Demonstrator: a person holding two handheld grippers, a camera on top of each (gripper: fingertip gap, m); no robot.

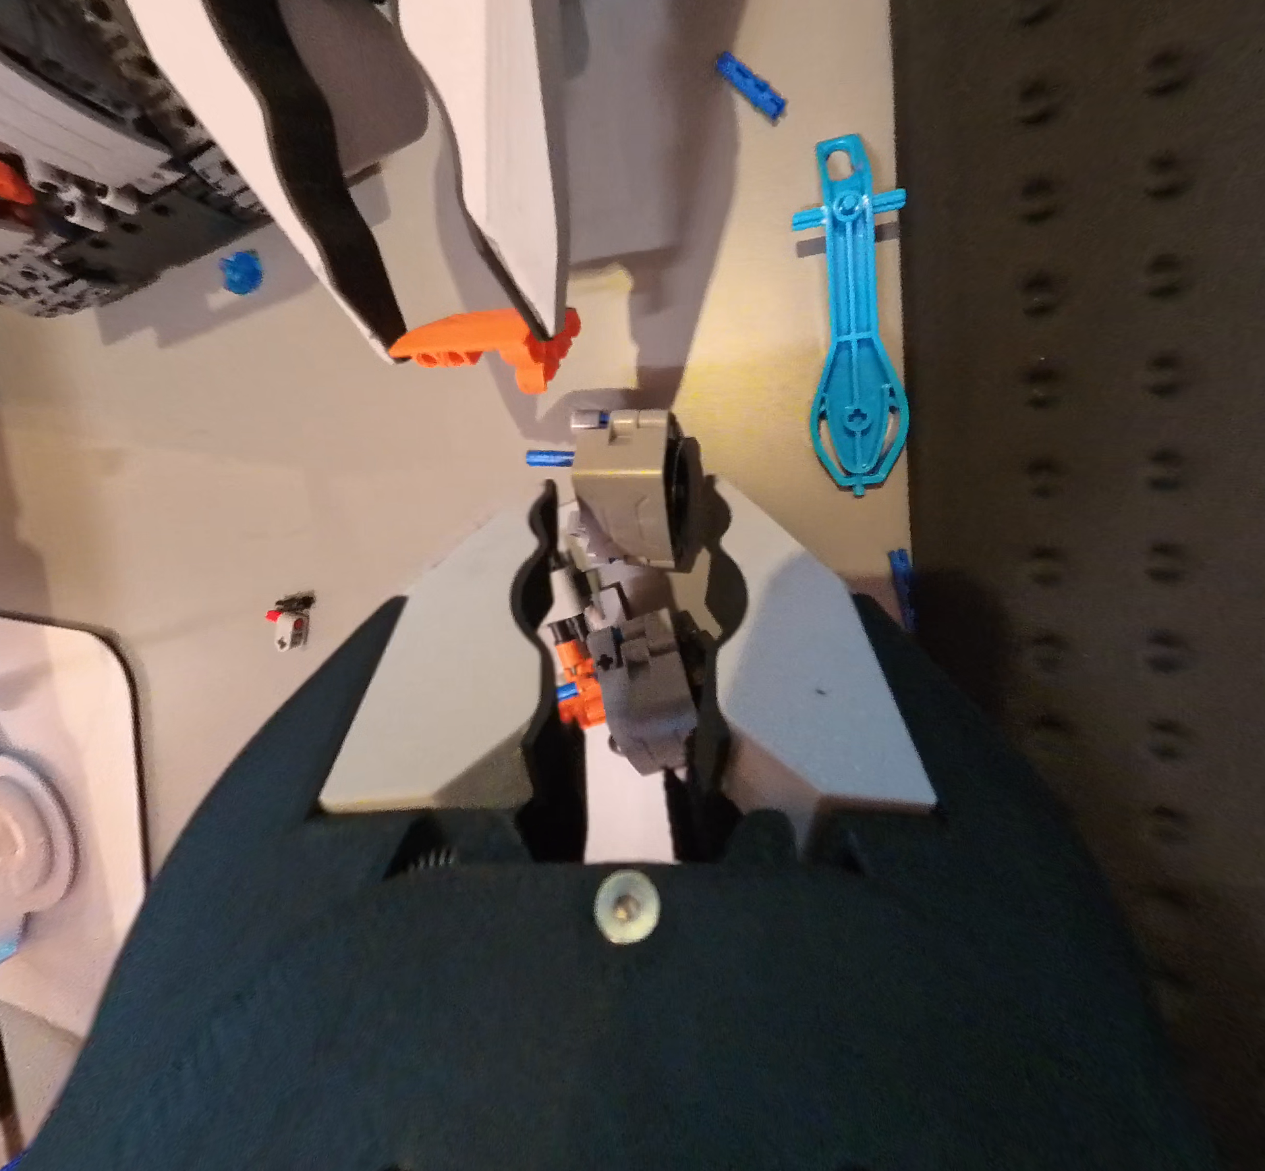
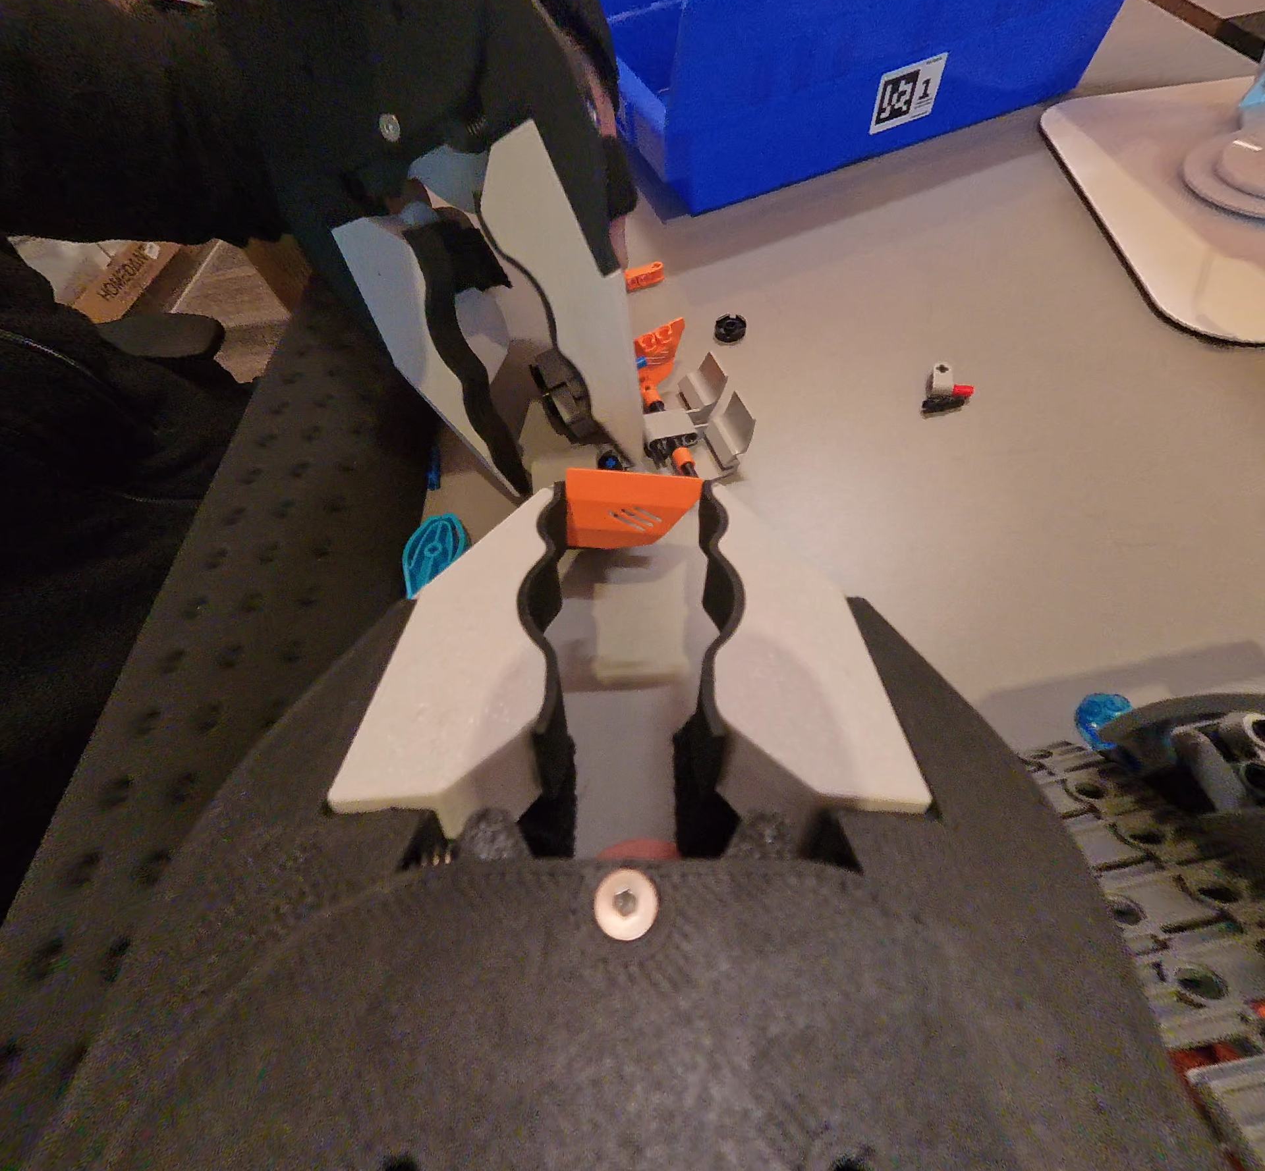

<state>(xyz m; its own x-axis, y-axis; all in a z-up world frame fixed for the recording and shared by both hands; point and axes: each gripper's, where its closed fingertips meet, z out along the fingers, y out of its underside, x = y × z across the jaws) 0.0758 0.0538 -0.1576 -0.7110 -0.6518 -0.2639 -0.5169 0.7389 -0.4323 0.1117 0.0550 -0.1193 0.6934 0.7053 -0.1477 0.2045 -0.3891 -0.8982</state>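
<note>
Partly behind fingers: grey brick assembly.

Left gripper, grey-fingered with black wavy pads, clamped and tilted steeply downward. Right gripper, same build, pinched at the tips, meeting it tip to tip.

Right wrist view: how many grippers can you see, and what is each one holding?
2. The right gripper in the foreground is shut on an orange panel. The left gripper, reaching in from upper left, grips a grey brick assembly, partly hidden behind its fingers.
</note>
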